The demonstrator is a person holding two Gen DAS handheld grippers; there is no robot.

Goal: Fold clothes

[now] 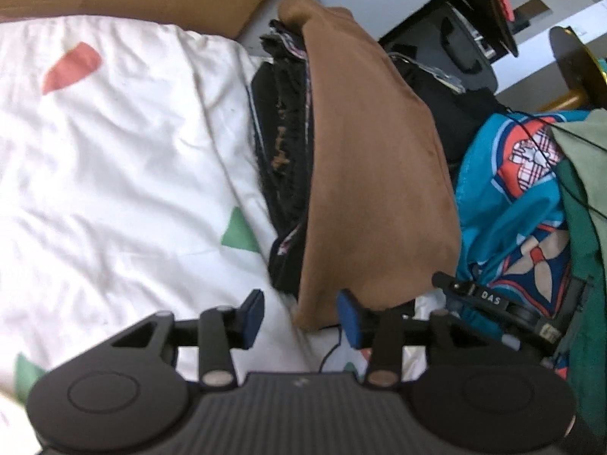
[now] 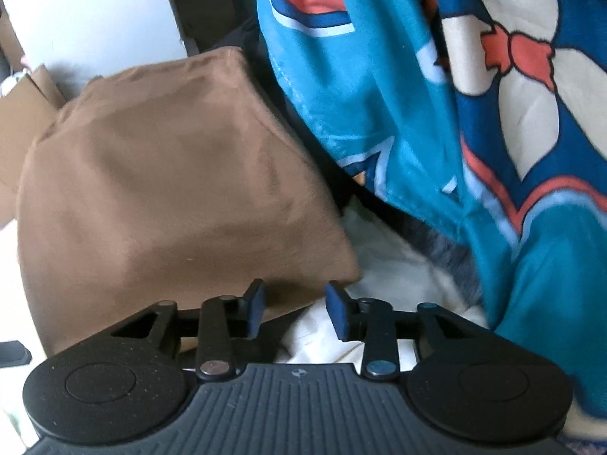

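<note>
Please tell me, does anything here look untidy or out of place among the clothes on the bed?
Mostly tidy: the brown garment lies folded on a stack of dark clothes. The blue patterned garment beside it is still crumpled and unfolded. A thin black cable trails over the white sheet near the left hand-held gripper.
</note>
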